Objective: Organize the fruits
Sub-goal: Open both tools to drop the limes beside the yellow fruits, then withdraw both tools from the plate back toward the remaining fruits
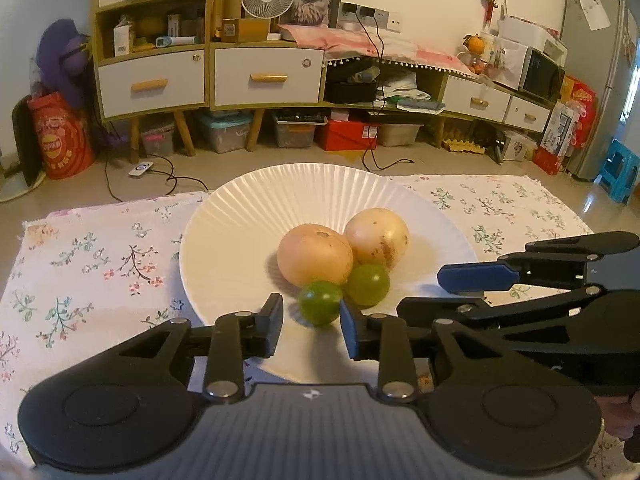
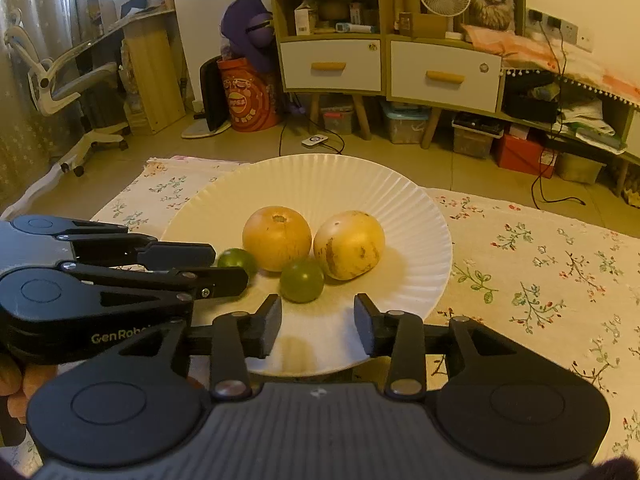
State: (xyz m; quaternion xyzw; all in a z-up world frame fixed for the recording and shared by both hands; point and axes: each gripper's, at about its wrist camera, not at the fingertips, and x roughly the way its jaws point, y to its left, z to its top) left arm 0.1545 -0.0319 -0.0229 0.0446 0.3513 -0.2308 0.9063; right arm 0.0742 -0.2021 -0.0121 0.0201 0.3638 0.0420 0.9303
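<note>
Left wrist view shows the left claw [image 1: 310, 322] low in the middle of the frame, its jaws a little apart with a small green fruit [image 1: 321, 303] just ahead of the tips; the right-hand pad looks to touch the fruit's edge, but nothing is clamped. That fruit sits on a white ribbed plate [image 1: 248, 216], touching a second green fruit [image 1: 368, 283], and behind the pair lie two larger yellow-orange fruits [image 1: 315, 254] [image 1: 378, 238], pressed against each other near the plate's centre. From the right edge of the frame the right claw [image 1: 448, 284] reaches in over the plate's rim. Right wrist view has the right claw [image 2: 318, 322] in the lower middle, jaws apart and empty over bare plate, with the nearer green fruit [image 2: 302, 280] just beyond them; the left claw [image 2: 230, 268] enters from the left edge, hiding part of the other green fruit [image 2: 237, 259]. The plate rests on a flowered cloth [image 2: 540, 272]. The green fruits look light, smooth and round, so they may roll or squirt out of a pinch; take them across the widest part with gentle pressure. The yellow ones look firmer and heavier, and probably too wide for an easy grip unless the jaws spread well.
</note>
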